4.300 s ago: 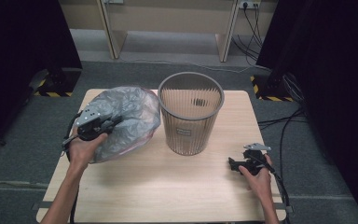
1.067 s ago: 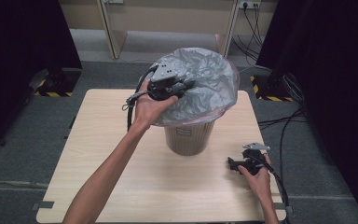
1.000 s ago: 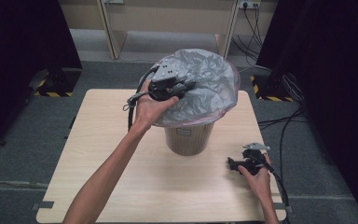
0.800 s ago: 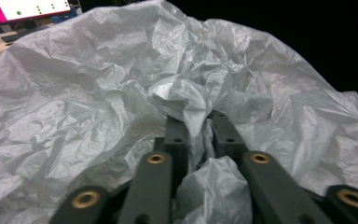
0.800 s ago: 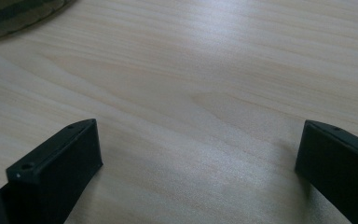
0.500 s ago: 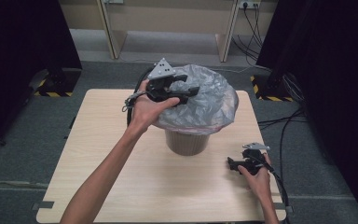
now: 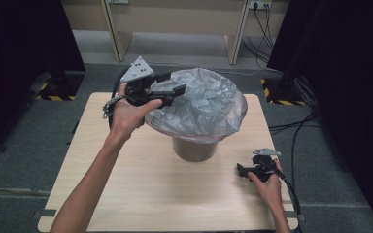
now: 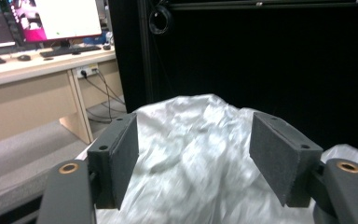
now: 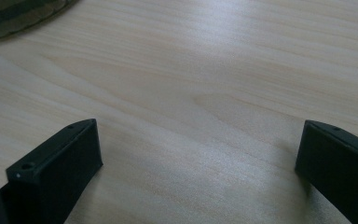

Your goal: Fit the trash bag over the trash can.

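Quick count of what's here: one table (image 7: 141, 194), light wood. One bin (image 7: 193, 149) standing on it, and one crinkly grey bag (image 7: 201, 104) draped over the bin's top. Two grippers: the left gripper (image 7: 170, 91) up by the bag's edge, the right gripper (image 7: 241, 170) down on the table near the front right. Two hands holding them, left hand (image 7: 126, 112) and right hand (image 7: 268, 183), with two bare forearms coming in from the bottom. Each gripper has two black jaws, so four in total. In the left gripper view there's one desk (image 8: 23, 70) in the background, one monitor (image 8: 63, 18) and one keyboard (image 8: 67, 49) on it.
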{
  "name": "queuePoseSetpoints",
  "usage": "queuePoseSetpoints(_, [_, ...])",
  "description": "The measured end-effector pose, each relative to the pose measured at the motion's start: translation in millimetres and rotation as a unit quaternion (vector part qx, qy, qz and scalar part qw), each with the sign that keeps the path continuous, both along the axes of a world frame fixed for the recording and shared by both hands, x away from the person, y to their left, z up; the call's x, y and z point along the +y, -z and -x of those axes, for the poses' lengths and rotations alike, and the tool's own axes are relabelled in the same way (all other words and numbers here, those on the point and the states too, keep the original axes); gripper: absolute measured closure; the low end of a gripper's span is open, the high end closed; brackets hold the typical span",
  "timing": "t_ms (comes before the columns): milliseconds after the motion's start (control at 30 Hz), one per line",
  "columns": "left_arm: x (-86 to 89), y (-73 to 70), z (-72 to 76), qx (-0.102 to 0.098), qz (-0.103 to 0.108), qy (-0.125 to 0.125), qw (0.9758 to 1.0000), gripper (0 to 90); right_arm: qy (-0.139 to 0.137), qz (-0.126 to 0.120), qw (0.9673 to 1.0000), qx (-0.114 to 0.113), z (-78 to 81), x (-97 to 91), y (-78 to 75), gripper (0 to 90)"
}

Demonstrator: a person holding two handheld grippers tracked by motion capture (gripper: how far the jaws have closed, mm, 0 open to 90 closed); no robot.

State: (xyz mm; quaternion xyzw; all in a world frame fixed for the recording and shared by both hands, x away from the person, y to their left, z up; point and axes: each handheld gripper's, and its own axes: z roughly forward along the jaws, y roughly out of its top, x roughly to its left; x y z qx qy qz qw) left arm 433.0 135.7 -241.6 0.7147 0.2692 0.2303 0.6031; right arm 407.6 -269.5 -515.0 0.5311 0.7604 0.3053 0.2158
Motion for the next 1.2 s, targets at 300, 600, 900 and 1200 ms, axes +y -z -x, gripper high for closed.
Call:
queuePoseSetpoints(300, [32.3, 9.6, 4.8, 0.004, -0.010, -0.034, 0.9994, 31.6, 0.000, 0.000, 1.0000, 0.000, 0.0, 0.0, 0.0, 0.2])
queuePoseSetpoints(600, [61.9, 33.2, 9.7, 0.030, -0.002, -0.054, 0.9981, 30.9, 0.000, 0.000, 1.0000, 0.000, -0.2, 0.0, 0.0, 0.2])
queuePoseSetpoints(900, [73.3, 59.3, 8.4, 0.063, 0.002, -0.066, 0.9959, 28.9, 0.000, 0.000, 1.0000, -0.001, -0.2, 0.2, 0.1, 0.3])
queuePoseSetpoints(1200, [83.9, 81.8, 12.4, 0.087, 0.008, -0.072, 0.9936, 25.4, 0.000, -0.014, 0.9995, -0.029, -2.9, -11.8, -26.1, 14.4])
